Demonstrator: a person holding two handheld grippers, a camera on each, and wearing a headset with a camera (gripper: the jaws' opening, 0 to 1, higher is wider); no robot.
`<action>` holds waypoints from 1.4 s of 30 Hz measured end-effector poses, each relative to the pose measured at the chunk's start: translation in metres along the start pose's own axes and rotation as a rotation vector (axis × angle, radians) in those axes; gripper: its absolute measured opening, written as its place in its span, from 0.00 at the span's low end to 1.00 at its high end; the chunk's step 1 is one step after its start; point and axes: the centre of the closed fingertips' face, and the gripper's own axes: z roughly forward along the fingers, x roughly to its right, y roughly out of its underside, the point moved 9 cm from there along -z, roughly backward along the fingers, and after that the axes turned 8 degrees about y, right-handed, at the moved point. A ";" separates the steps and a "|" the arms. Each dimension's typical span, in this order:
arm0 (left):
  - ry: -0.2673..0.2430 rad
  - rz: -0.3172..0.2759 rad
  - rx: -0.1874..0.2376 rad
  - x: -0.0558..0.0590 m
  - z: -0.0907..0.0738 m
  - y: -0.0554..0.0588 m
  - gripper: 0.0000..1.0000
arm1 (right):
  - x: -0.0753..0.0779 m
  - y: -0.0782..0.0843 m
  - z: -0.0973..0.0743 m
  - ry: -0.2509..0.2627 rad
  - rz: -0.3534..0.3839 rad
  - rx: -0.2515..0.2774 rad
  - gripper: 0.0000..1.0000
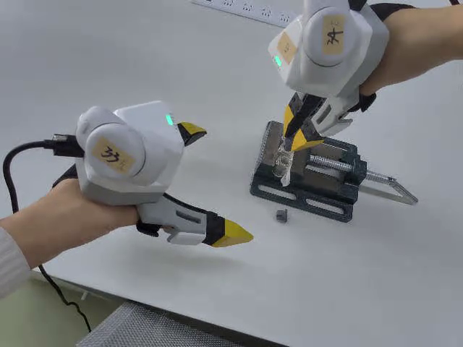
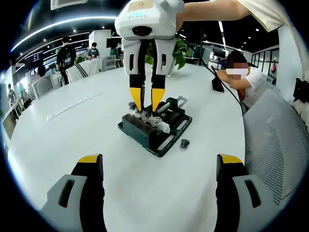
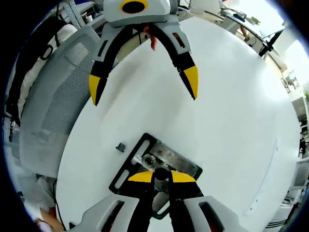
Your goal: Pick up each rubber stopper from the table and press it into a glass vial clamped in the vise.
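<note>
A dark vise (image 1: 329, 195) (image 2: 145, 135) (image 3: 126, 176) stands on the white table and clamps clear glass vials (image 1: 282, 165) (image 2: 157, 123) (image 3: 149, 159). My right gripper (image 1: 293, 144) (image 2: 147, 99) (image 3: 161, 177) points straight down onto the vials. Its yellow tips are close together on a small dark rubber stopper (image 3: 161, 173) at a vial mouth. A loose dark stopper (image 1: 281, 215) (image 2: 184, 143) (image 3: 120, 146) lies on the table just in front of the vise. My left gripper (image 1: 215, 182) (image 2: 159, 162) (image 3: 145, 84) hovers wide open to the left of the vise, holding nothing.
The vise's screw handle (image 1: 391, 184) sticks out to the right. A black cable (image 1: 18, 163) trails from the left gripper. A power strip (image 1: 246, 9) lies at the table's far edge. A grey mesh chair (image 2: 277, 145) stands beside the table, where people sit.
</note>
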 end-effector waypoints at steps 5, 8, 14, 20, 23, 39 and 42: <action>-0.001 -0.001 0.001 0.001 0.000 0.000 0.97 | -0.001 0.000 0.000 0.006 -0.019 0.003 0.07; 0.000 -0.002 0.002 0.000 0.000 0.000 0.97 | 0.000 0.000 0.000 0.010 -0.021 0.007 0.07; 0.001 -0.001 0.001 0.001 0.001 0.000 0.97 | -0.002 0.001 0.000 0.006 -0.011 0.016 0.09; 0.001 -0.002 0.003 0.000 0.001 -0.001 0.97 | -0.002 0.001 0.000 0.008 -0.006 0.024 0.11; 0.001 -0.002 0.002 0.000 0.001 -0.001 0.97 | -0.003 0.002 -0.002 0.010 -0.005 0.026 0.12; 0.002 0.002 0.001 -0.002 0.001 -0.003 0.97 | -0.002 0.007 -0.019 -0.008 0.079 0.084 0.09; 0.004 0.003 0.003 -0.003 0.002 -0.004 0.97 | -0.004 0.008 -0.018 -0.018 0.088 0.078 0.07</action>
